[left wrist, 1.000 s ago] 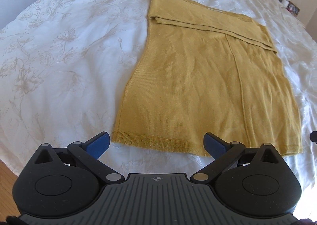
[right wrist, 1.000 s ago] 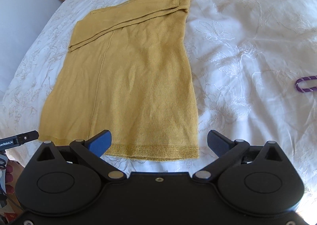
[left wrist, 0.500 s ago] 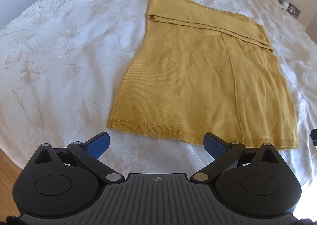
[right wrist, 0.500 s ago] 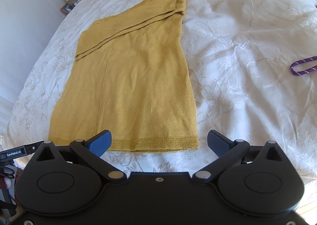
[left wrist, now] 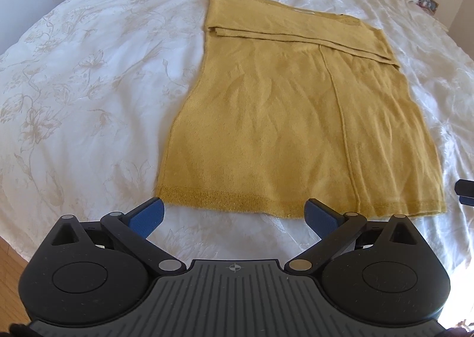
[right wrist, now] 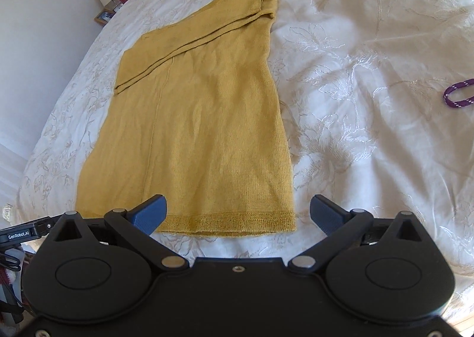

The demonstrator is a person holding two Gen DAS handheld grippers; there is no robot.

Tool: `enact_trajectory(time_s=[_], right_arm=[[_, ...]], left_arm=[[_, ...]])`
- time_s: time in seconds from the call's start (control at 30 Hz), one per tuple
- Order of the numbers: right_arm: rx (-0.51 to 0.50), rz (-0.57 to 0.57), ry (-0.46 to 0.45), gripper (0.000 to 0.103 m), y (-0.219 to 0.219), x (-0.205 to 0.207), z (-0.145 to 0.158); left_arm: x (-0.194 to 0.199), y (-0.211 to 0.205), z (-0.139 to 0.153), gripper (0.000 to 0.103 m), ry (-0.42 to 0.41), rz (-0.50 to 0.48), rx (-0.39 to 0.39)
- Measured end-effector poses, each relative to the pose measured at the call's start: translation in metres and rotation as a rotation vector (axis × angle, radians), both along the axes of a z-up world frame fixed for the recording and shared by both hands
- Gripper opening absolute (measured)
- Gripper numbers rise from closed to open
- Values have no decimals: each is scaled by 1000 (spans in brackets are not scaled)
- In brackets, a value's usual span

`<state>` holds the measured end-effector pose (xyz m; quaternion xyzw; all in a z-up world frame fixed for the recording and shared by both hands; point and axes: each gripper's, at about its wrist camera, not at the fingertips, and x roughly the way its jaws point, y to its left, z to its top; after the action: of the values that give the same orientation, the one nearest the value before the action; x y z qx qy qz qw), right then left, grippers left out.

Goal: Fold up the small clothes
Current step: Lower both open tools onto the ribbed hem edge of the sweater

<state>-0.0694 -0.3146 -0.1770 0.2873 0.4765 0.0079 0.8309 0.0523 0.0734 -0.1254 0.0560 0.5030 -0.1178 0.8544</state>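
1. Bright daylight fills both views, and the white bedspread (left wrist: 89,76) is near blown out in patches.
2. The sheen is strongest on the bedspread's right side in the right wrist view.
3. Fisheye bending curves the bed's edges.
4. The sweater (left wrist: 296,117) looks slightly soft, with shallow wrinkle shadows.

The left wrist view sits low behind the left tool (left wrist: 234,215) at the near edge of the bed (left wrist: 89,85), facing forward over the hem of the sweater (left wrist: 296,117), which lies right of centre. The right wrist view sits just as low behind the right tool (right wrist: 238,214), with the sweater (right wrist: 201,129) left of centre. Both views share the whole sweater and the bed around it.
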Motion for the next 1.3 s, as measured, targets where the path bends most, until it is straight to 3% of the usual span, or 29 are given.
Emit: enact_trajectory(time_s=[0.2, 0.47, 0.8, 1.1, 1.3], right_arm=[[69, 45, 16, 103, 0, 18, -17], [78, 38, 91, 103, 3, 38, -37], [96, 4, 144, 103, 2, 48, -47], [49, 3, 167, 103, 14, 61, -51], [-44, 55, 159, 103, 31, 64, -51]], left_arm=[[2, 5, -2, 103, 6, 7, -2], [12, 8, -4, 103, 1, -22, 3], [54, 19, -26, 103, 32, -39, -10], [90, 28, -69, 103, 139, -97, -6], [93, 32, -78, 103, 161, -86, -40]])
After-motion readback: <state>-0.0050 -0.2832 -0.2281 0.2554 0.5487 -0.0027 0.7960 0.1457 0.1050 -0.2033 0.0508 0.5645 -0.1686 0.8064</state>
